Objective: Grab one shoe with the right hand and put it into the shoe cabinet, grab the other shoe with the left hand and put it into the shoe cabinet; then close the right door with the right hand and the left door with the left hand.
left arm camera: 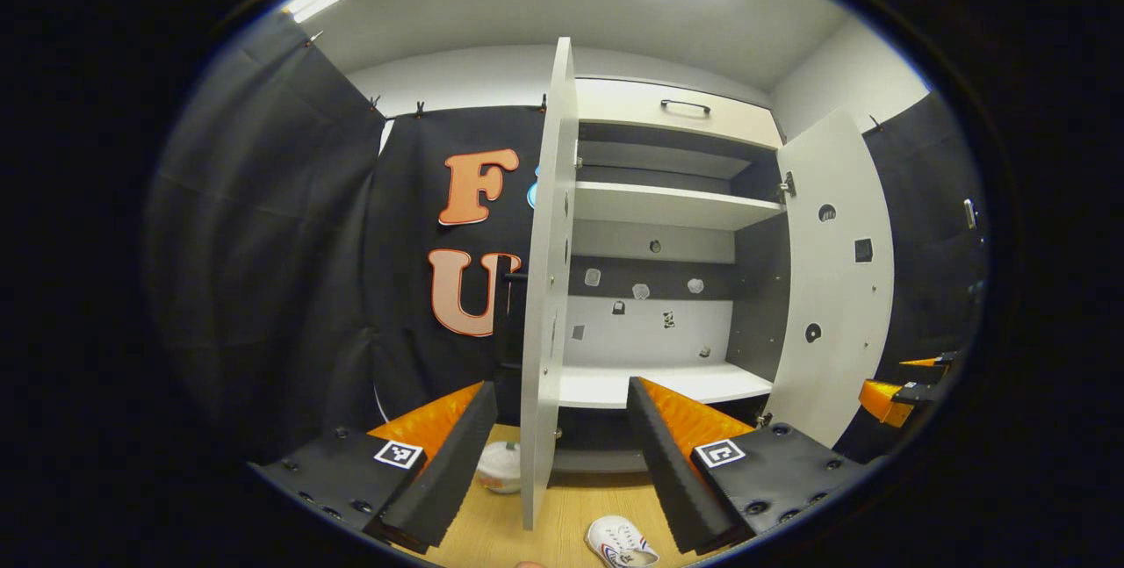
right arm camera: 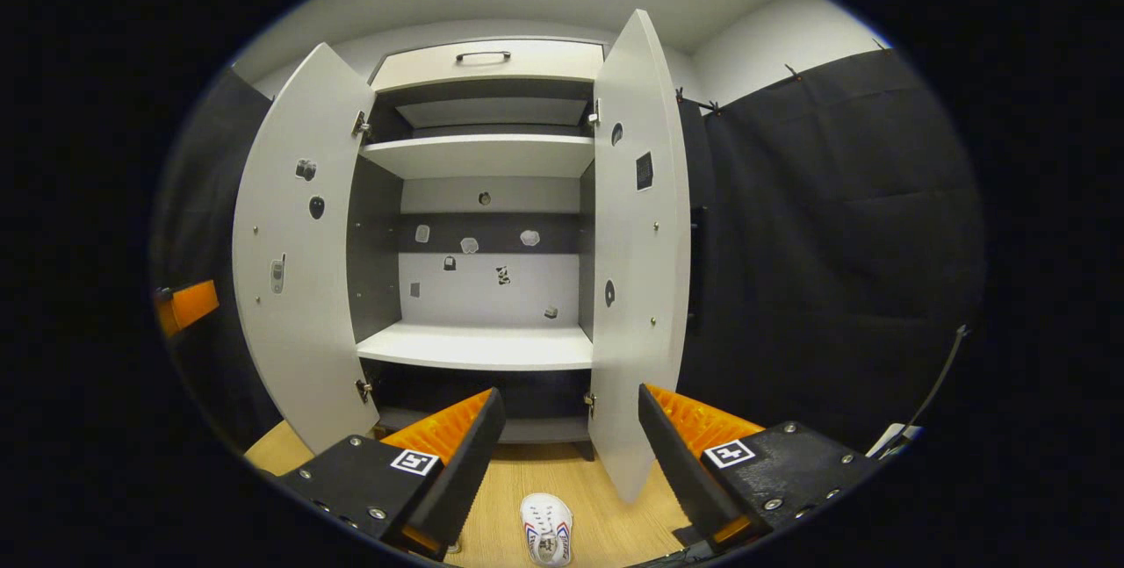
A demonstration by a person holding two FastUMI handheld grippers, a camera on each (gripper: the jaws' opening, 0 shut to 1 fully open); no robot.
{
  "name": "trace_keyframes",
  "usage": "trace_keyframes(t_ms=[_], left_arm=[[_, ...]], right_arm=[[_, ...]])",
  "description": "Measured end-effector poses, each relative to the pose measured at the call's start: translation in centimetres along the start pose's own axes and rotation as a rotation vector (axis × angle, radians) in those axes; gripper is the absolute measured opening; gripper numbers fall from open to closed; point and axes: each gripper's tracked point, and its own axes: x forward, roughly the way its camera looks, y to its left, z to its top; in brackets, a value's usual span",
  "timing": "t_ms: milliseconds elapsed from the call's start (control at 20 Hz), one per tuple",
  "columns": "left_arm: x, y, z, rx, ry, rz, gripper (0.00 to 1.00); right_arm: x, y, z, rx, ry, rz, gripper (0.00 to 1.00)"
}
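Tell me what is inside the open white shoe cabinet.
The white shoe cabinet holds no shoes: its white shelves are bare, with small stickers on the back wall. The dark bottom compartment is partly hidden by the right gripper's fingers.

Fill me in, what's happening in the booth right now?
A person holds two grippers facing an open shoe cabinet. Both doors are swung wide: left door, right door. The shelves hold no shoes. Two shoes lie on the wood floor, one below the right gripper, another by the left door near the left gripper. Both grippers are open and hold nothing.
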Motion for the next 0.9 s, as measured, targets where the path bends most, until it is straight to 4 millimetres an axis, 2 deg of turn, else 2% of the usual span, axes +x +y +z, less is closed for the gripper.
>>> trace_keyframes(t_ms=[250, 350, 550, 600, 650, 700, 750, 800, 900], left_arm=[[-0.4, 0.5, -0.3, 0.001, 0.012, 0.015, 0.96], [-0.5, 0.7, -0.3, -0.001, 0.016, 0.022, 0.96], [-0.3, 1.2, -0.9, 0.005, 0.022, 0.038, 0.96], [-0.2, 1.3, -1.2, 0.010, 0.022, 0.044, 0.99], [-0.1, 1.5, -1.6, 0.016, 0.020, 0.050, 0.94], [0.0, 1.5, -1.7, 0.020, 0.010, 0.054, 0.96], [0.1, 1.5, -1.9, 0.023, 0.009, 0.057, 0.94], [0.2, 1.6, -2.4, 0.028, 0.017, 0.060, 0.99], [0.4, 1.6, -3.1, 0.033, 0.039, 0.061, 0.96]], right_arm=[[0.8, 0.8, -2.9, -0.008, 0.063, 0.030, 0.94], [1.4, 0.9, -4.9, -0.021, 0.101, 0.037, 0.94], [2.7, 0.9, -11.0, -0.029, 0.222, 0.049, 0.94], [2.9, 0.8, -12.6, -0.032, 0.254, 0.052, 0.94], [3.2, 0.7, -14.1, -0.020, 0.279, 0.059, 0.94], [3.5, 0.9, -15.5, 0.006, 0.304, 0.073, 0.94], [3.9, 0.8, -17.2, 0.037, 0.336, 0.076, 0.94], [4.3, 0.4, -18.8, 0.061, 0.364, 0.070, 0.94], [4.9, -1.0, -21.6, 0.046, 0.401, 0.036, 0.94]])
